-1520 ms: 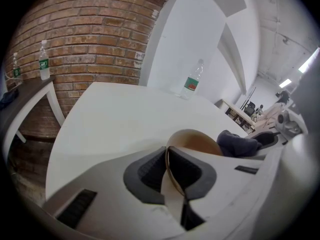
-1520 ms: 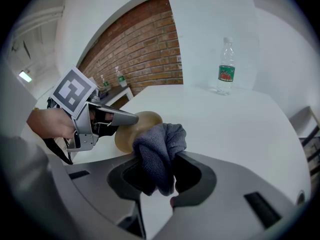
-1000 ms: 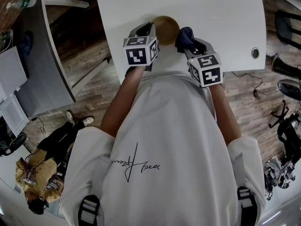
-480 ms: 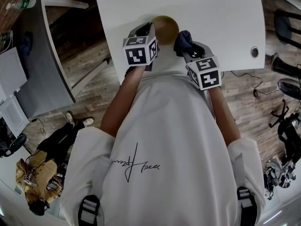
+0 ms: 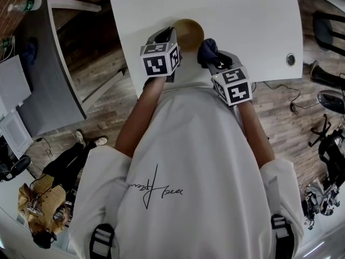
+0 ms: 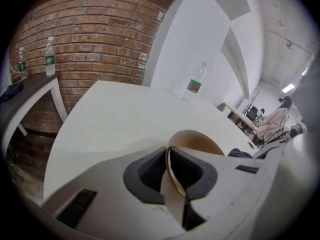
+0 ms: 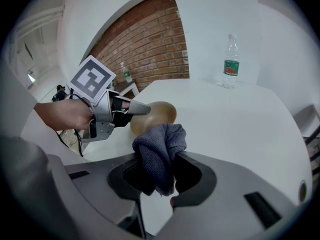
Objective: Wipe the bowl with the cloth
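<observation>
A tan wooden bowl (image 5: 190, 31) is tipped on its side near the front edge of the white table (image 5: 242, 15). My left gripper (image 5: 171, 34) has the bowl's thin rim (image 6: 197, 146) between its pads, and its jaws are opening. In the right gripper view the bowl (image 7: 157, 115) shows its outer side, with the left gripper (image 7: 131, 108) holding it from the left. My right gripper (image 5: 213, 55) is shut on a bunched dark blue cloth (image 7: 160, 149), which hangs close beside the bowl's right side. The cloth (image 5: 207, 50) looks just short of the bowl.
A plastic water bottle (image 7: 230, 62) stands at the table's far side. A round cable hole (image 5: 291, 59) sits at the table's right edge. To the left stands a grey desk (image 5: 48, 63) with bottles (image 6: 49, 57); a person (image 5: 54, 182) sits on the floor.
My right gripper has drifted left and a little away from me with the cloth, closing in on the bowl. The left gripper and bowl have barely moved.
</observation>
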Motion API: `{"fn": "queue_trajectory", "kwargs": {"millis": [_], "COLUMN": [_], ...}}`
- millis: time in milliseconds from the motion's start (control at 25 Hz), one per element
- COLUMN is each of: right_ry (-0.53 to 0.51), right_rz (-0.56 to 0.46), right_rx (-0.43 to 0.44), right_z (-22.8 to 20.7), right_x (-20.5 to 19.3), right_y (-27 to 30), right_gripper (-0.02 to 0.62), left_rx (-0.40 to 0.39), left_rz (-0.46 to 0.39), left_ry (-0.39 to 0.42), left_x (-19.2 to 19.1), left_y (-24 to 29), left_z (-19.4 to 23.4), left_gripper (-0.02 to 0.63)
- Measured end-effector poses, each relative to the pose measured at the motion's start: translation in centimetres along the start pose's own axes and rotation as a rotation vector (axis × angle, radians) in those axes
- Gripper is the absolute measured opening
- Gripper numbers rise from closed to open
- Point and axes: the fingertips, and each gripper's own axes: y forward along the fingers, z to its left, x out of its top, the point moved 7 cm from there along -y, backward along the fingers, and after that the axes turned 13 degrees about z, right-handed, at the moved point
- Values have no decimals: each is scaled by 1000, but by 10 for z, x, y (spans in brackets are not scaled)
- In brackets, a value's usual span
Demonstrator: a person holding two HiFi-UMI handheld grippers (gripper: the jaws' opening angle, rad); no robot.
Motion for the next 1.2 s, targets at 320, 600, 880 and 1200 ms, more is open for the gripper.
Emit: {"fn": "queue_trajectory", "kwargs": {"millis": [320,600,880,1200], "right_ry": [-13,-20,-11,-4], "right_rz": [7,2,-8,-28], "right_rx": [8,1,-10,-19], "right_z": [3,4,1,-3], "right_x": [-1,1,1,0], "right_y": [1,0,-4,-13], "right_gripper": [98,98,98,98], "left_rx": [-3,-14,-17,-32], "left_rz": [-10,-25,-56,-88], "left_ry": [-5,-13,-23,-16], "left_x": [-4,-4,-2,-3], "left_y": [-3,-7,-19,-37], "left_z": [2,7,12,11], "left_gripper": [82,126,126,126]}}
